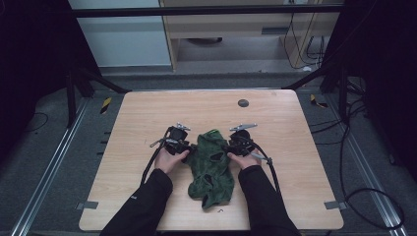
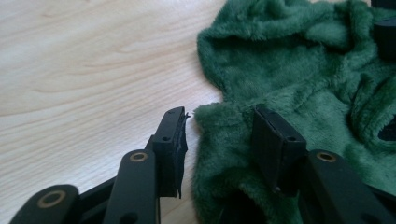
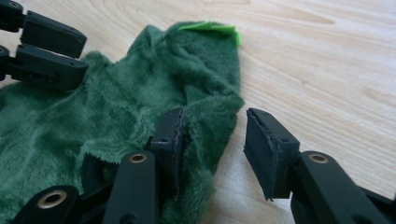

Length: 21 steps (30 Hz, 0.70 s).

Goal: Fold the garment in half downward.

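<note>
Pale wood-grain table [image 1: 147,113] carries a crumpled green fleece cloth [image 1: 211,167], with both hand-held grippers set against its far half.

From the left gripper [image 2: 218,128], the cloth lies to the right and straight ahead: its jaws stand apart, 1 jaw on bare wood just beside the cloth's edge and the other resting on the pile, so the edge fold sits between them, not yet pinched. From the right gripper [image 3: 212,128], the cloth lies to the left: its jaws are also spread, 1 on the fleece and 1 over bare wood, straddling the opposite edge. A bright green tag [image 3: 212,28] shows at the far tip.

In the high view the cloth's long axis runs from the person outward, between the left gripper [image 1: 189,146] and right gripper [image 1: 227,146]. Both sit equally near it; closing either looks likely to catch an edge.
</note>
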Each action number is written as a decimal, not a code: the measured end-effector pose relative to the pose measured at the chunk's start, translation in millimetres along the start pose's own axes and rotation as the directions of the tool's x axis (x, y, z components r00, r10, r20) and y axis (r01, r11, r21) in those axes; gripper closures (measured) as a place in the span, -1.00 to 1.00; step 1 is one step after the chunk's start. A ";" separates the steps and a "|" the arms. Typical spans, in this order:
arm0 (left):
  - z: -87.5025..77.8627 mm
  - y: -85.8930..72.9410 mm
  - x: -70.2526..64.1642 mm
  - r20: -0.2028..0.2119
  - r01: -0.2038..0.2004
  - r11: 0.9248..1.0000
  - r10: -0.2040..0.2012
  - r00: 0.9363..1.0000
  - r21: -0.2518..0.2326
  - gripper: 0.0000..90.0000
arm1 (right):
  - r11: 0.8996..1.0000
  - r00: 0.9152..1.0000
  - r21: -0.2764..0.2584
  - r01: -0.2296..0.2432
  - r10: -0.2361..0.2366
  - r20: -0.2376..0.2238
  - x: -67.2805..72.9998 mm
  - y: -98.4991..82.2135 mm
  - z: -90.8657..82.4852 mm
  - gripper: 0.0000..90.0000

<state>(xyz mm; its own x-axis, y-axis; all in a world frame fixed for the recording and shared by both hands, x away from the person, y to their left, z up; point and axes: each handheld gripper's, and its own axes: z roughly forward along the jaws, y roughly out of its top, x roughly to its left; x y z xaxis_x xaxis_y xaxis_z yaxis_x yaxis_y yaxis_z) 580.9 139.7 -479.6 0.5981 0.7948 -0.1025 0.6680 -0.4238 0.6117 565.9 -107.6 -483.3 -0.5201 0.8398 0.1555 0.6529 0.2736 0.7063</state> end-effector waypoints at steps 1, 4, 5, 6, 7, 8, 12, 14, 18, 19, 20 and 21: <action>1.3 -0.2 -0.6 0.005 0.004 1.000 -0.004 1.000 0.002 0.25 | 1.000 1.000 0.005 0.002 -0.002 -0.005 0.1 -0.6 1.1 0.31; 3.7 -0.8 -2.4 0.007 0.003 1.000 -0.003 1.000 0.007 0.37 | 1.000 1.000 0.026 0.006 -0.006 -0.011 1.3 -2.7 3.5 0.40; 4.0 -0.9 -2.6 0.003 0.005 1.000 -0.005 1.000 0.010 0.40 | 1.000 1.000 0.026 0.003 -0.002 -0.011 1.5 -3.0 3.7 0.42; 4.2 -0.8 -2.5 0.007 0.011 1.000 -0.011 1.000 0.010 0.42 | 1.000 1.000 0.025 0.001 0.000 -0.011 1.6 -3.5 3.9 0.47; 4.4 -0.7 -2.5 0.008 0.015 1.000 -0.015 1.000 0.009 0.46 | 1.000 1.000 0.024 -0.001 0.001 -0.014 1.4 -4.3 4.3 0.51; 4.4 -0.7 -2.7 0.006 0.017 1.000 -0.017 1.000 0.009 0.50 | 1.000 1.000 0.027 -0.001 0.002 -0.016 1.3 -4.6 4.8 0.55; 4.5 -0.8 -4.1 0.015 0.014 1.000 -0.014 1.000 0.009 0.68 | 1.000 1.000 0.028 0.013 -0.012 -0.020 3.7 -5.0 5.6 0.77; 4.3 -0.7 -5.0 0.008 0.005 1.000 -0.005 1.000 0.014 0.78 | 0.999 1.000 0.032 0.016 -0.016 -0.018 4.9 -5.0 6.3 0.81; 3.2 -1.0 -4.5 0.015 0.006 1.000 -0.006 1.000 0.013 0.85 | 0.999 1.000 0.033 0.019 -0.019 -0.020 4.4 -4.8 5.7 0.85; 2.9 -1.2 -5.0 0.010 0.005 1.000 -0.005 1.000 0.009 0.86 | 0.999 1.000 0.029 0.017 -0.016 -0.026 3.7 -4.6 5.1 0.86; 2.3 -1.3 -5.5 0.010 0.005 1.000 -0.005 1.000 0.005 0.87 | 0.999 0.999 0.027 0.017 -0.017 -0.029 3.3 -4.4 4.6 0.86; 1.5 -1.3 -5.7 0.010 0.003 1.000 -0.003 1.000 -0.002 0.87 | 1.000 0.999 0.025 0.015 -0.014 -0.029 3.4 -4.1 4.1 0.87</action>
<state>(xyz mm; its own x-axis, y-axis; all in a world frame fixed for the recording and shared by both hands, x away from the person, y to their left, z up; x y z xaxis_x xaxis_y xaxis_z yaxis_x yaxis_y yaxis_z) 577.3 135.0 -481.0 0.6004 0.7917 -0.1126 0.6691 -0.4203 0.6128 563.8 -103.8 -488.5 -0.5453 0.8218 0.1654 0.6585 0.2979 0.6911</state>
